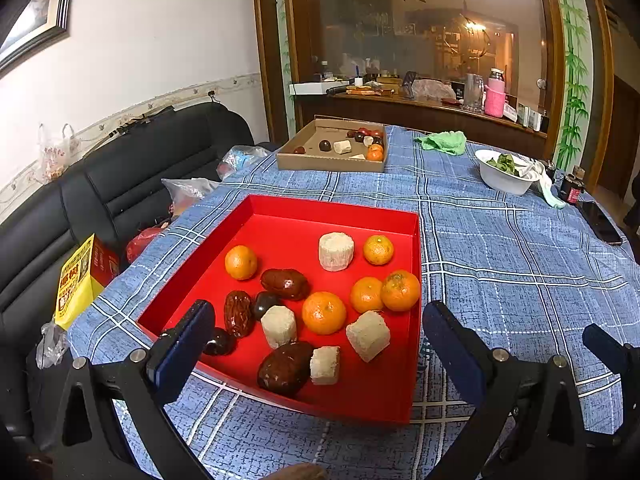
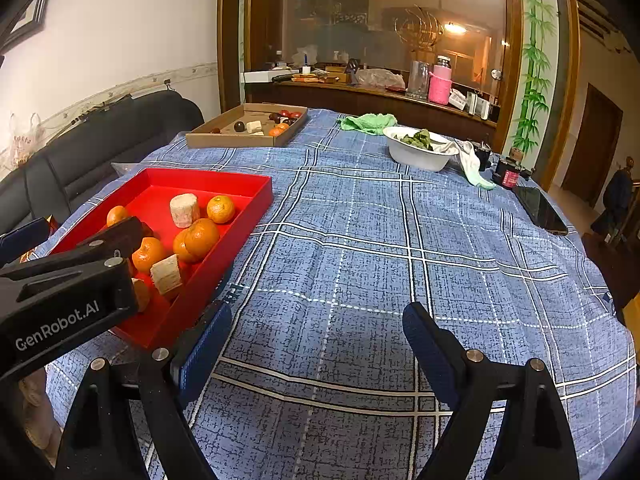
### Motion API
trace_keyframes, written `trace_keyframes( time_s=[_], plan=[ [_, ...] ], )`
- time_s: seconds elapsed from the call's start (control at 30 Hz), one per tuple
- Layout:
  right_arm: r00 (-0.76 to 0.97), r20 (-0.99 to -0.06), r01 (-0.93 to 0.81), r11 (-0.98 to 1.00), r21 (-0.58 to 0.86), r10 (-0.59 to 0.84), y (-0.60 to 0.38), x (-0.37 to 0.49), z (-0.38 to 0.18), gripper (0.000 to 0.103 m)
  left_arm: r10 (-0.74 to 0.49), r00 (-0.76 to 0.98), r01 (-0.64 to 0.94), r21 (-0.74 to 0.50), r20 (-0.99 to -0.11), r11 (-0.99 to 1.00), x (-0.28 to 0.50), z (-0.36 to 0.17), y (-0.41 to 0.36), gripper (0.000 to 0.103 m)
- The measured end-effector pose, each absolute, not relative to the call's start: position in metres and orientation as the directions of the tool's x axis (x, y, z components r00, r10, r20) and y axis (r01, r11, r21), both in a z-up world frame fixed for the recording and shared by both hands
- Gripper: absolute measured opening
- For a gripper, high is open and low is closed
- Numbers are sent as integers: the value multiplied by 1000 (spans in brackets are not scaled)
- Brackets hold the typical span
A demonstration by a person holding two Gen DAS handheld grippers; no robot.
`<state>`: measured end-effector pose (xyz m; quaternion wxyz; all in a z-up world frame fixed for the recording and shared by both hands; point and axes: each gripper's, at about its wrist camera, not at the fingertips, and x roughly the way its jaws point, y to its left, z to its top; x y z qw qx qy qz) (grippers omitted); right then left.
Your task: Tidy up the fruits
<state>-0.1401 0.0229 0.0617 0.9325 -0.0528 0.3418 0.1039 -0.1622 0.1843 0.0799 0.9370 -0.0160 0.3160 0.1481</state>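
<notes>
Blue plaid tablecloth (image 2: 360,240), black sofa (image 1: 120,168)

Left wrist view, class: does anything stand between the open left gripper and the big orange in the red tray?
Nothing visible does. The left gripper hovers open above the red tray, and the big orange lies uncovered between its fingers.

"GenRobot.AI" in white letters on black body of left gripper (image 2: 64,312), seen from right wrist. Print on yellow box (image 1: 76,284): unreadable.
</notes>
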Motion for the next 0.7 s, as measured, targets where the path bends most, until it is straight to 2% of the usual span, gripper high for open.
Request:
trace_keyframes(
  time_s=[0.7],
  plan=[
    [772,-610,-266,962,-53,180,29,-152,71,91,238,782,-282,13,-577,959,-171,87,191,103]
  ],
)
